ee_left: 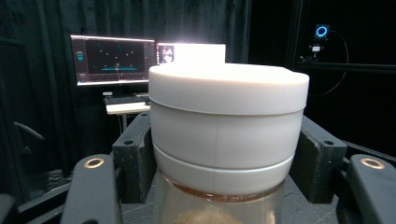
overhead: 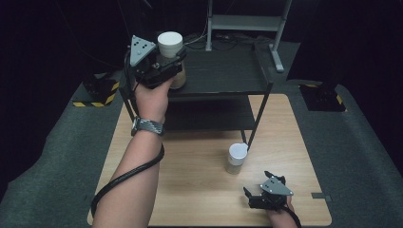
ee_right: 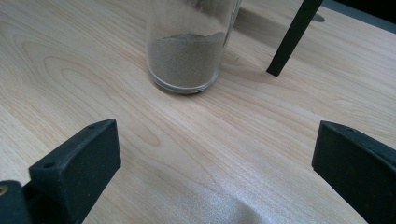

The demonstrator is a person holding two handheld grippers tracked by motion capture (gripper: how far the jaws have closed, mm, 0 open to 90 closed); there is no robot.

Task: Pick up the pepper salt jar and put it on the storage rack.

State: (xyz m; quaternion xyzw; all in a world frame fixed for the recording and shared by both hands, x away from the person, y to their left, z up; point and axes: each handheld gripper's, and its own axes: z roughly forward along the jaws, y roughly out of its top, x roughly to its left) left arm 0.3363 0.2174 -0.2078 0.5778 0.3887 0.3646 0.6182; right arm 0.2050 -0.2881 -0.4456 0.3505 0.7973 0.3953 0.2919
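Glass jar [overhead: 171, 59], white-lidded, likely fragile and slick; left gripper [overhead: 164, 64] clamps its neck, right gripper [overhead: 261, 192] wide open, empty

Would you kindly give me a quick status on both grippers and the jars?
Left gripper shut on white-lidded glass jar, at black shelf's top. Right gripper open, low over wooden table. Second white-lidded jar stands ahead of it, untouched. Nothing between.

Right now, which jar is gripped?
The jar at the shelf, clamped in the left gripper. The other jar stands free on the table, ahead of the open right gripper.
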